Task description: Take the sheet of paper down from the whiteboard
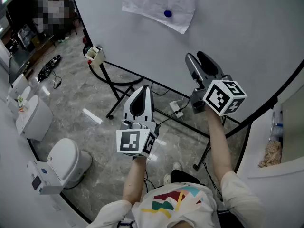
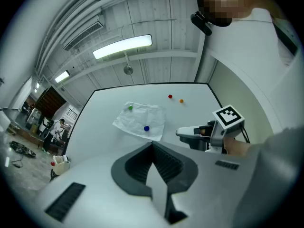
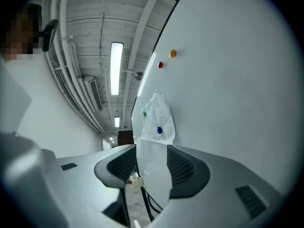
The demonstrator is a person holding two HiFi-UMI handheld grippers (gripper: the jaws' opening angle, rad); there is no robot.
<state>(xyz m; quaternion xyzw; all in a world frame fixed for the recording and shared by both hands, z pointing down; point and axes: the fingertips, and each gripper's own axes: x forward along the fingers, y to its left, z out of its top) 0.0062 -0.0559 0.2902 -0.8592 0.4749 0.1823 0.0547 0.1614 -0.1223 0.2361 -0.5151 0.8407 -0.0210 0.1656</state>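
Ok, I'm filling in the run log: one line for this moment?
paper: on whiteboard | left gripper: shut, empty | right gripper: open, empty

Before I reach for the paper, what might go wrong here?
The sheet of paper is pinned by a blue magnet and a green magnet; tugging it free might tear it or drop a magnet. The left gripper is shut, so only the open right gripper could pinch now.
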